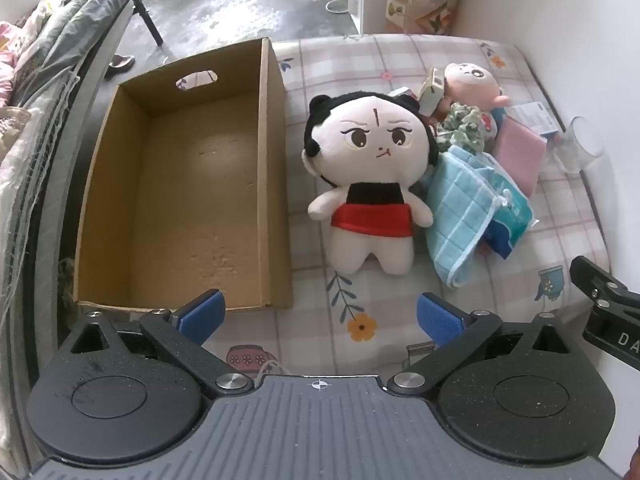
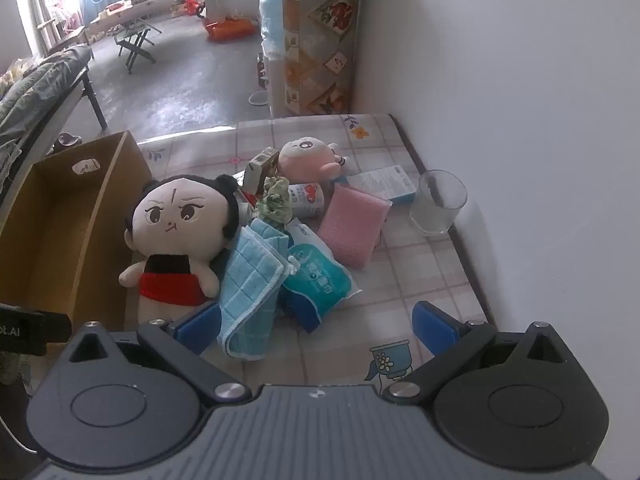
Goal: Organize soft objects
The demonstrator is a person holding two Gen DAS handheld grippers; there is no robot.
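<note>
Dolls, towel [image 1: 460, 216] and sponge [image 2: 352, 224] lie piled toward the table's far right corner, beside our bare cardboard box [image 1: 180, 184]. Both grippers [image 1: 318, 316] [image 2: 316, 326] hover wide open, holding nothing. Dragging the big doll [image 1: 368, 176] could tip the glass [image 2: 438, 202] at the table's right edge.

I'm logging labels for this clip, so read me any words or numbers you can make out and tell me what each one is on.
"DA", cut off by the frame edge: on the black clamp.
"OLAI", cut off: on the black clamp.
Tissue pack: white print, too blurred to read.
White box, small bottle and small carton: print too small to read.
</note>
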